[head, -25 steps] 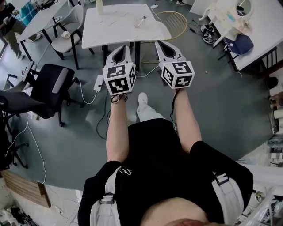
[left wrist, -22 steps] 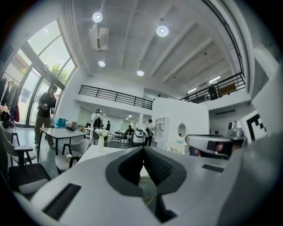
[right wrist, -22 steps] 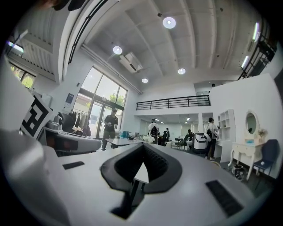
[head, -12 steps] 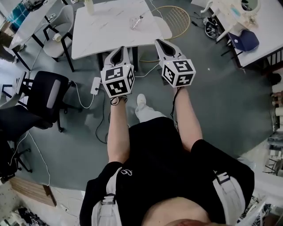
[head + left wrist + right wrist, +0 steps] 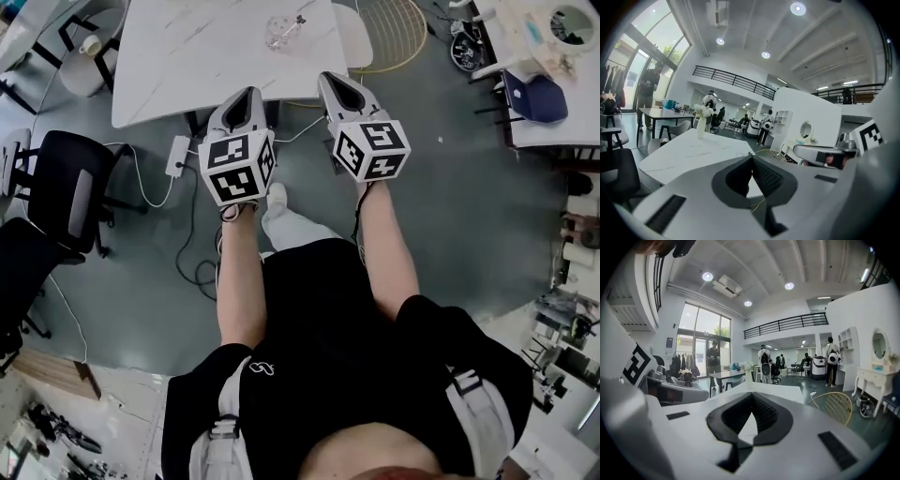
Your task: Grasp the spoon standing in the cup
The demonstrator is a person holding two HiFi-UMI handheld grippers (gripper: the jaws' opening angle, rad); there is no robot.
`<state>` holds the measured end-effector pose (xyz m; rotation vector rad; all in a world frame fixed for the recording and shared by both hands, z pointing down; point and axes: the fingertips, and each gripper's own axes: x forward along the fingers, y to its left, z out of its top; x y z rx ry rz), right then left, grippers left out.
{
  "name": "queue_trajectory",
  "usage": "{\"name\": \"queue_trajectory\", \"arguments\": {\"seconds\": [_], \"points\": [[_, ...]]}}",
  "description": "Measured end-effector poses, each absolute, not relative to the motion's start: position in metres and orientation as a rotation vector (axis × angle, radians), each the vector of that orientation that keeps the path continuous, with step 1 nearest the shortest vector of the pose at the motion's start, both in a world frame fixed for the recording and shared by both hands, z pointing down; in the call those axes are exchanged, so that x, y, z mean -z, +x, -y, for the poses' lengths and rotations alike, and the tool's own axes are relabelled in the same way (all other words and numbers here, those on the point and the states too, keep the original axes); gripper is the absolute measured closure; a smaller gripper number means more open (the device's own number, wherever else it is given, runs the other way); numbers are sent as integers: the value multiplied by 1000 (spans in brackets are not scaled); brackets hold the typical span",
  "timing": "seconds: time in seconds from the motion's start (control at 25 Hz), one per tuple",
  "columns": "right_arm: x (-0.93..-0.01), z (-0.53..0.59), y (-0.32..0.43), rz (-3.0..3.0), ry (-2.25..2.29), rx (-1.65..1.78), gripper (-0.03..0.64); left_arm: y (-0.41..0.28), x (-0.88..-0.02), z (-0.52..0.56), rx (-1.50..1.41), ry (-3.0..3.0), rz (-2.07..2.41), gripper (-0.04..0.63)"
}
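My left gripper (image 5: 251, 96) and right gripper (image 5: 330, 81) were both pinched shut on nothing (hanging short of the table (image 5: 178, 56)), so the spoon (image 5: 296, 22) in its cup (image 5: 280, 35) there remained wholly ungrasped.

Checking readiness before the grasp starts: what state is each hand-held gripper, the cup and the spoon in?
Left hand-held gripper: shut, nothing between its jaws.
Right hand-held gripper: shut, nothing between its jaws.
Cup: standing on the white table, untouched.
Spoon: in the cup, handle sticking out, not yet grasped.
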<state>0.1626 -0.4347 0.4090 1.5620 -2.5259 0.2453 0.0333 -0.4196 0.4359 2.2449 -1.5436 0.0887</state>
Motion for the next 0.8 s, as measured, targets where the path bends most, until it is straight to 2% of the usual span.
{"name": "queue_trajectory", "arguments": {"seconds": [0.32,0.8], "points": [[-434,507,204,2519,1596,-373,611,71,-456,487,-172,2226,1520,578],[-431,550,202,2596,1579,-439,611,69,-441,524,-210,2242,1569,578]]}}
